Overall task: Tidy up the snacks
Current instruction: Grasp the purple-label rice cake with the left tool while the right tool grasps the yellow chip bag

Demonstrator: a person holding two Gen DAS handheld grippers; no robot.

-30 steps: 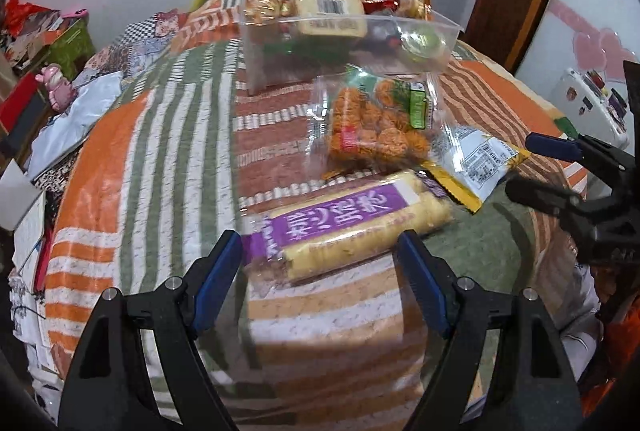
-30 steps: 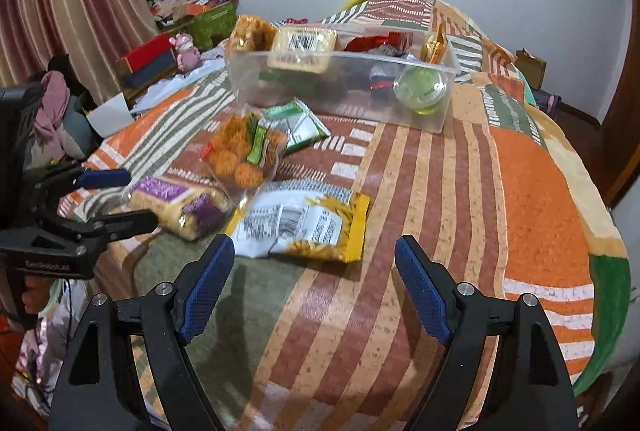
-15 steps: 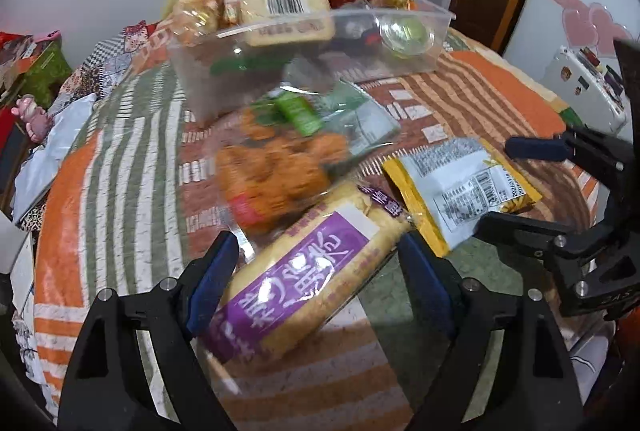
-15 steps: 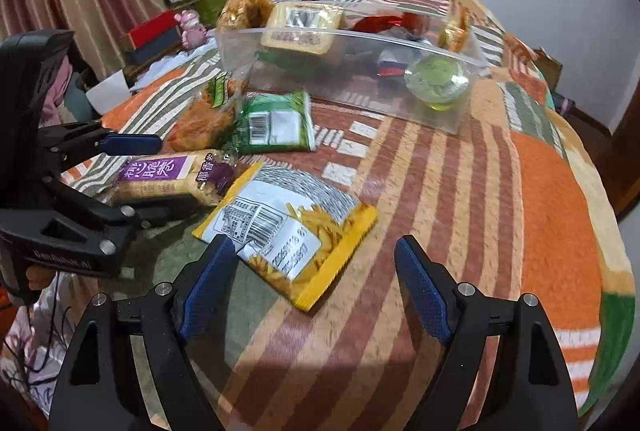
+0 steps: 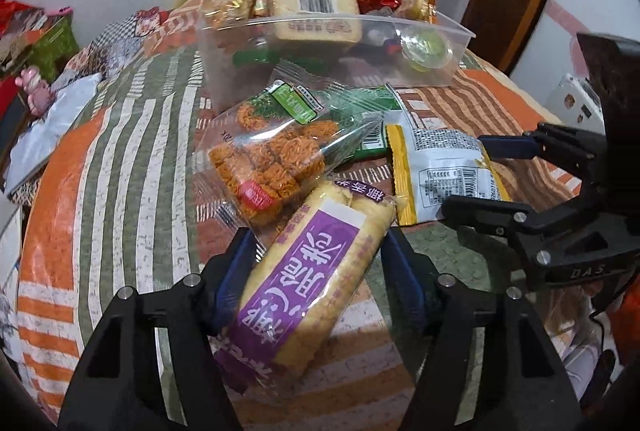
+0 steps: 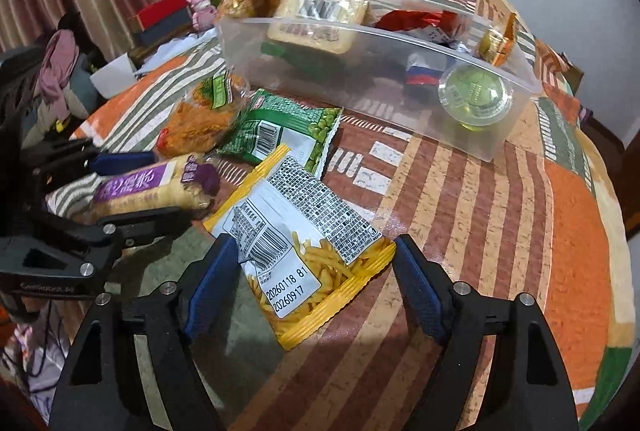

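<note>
My left gripper (image 5: 320, 251) is open, its jaws on either side of a yellow roll pack with a purple label (image 5: 308, 275) lying on the striped cloth; whether the pads touch it I cannot tell. The pack also shows in the right wrist view (image 6: 152, 191). My right gripper (image 6: 310, 271) is open, its jaws around the near end of a yellow fries packet (image 6: 304, 243), also in the left wrist view (image 5: 440, 171). A clear bin (image 6: 380, 79) holding several snacks stands behind.
A clear bag of orange fried cubes (image 5: 272, 159) and a green pea packet (image 6: 280, 131) lie between the bin and the grippers. The round table's edge (image 6: 600, 271) falls off on the right. Boxes and clutter (image 6: 168, 15) stand at the left.
Both grippers have moved forward and down. The roll pack now lies between the left jaws, the fries packet between the right jaws. Both stay open.
</note>
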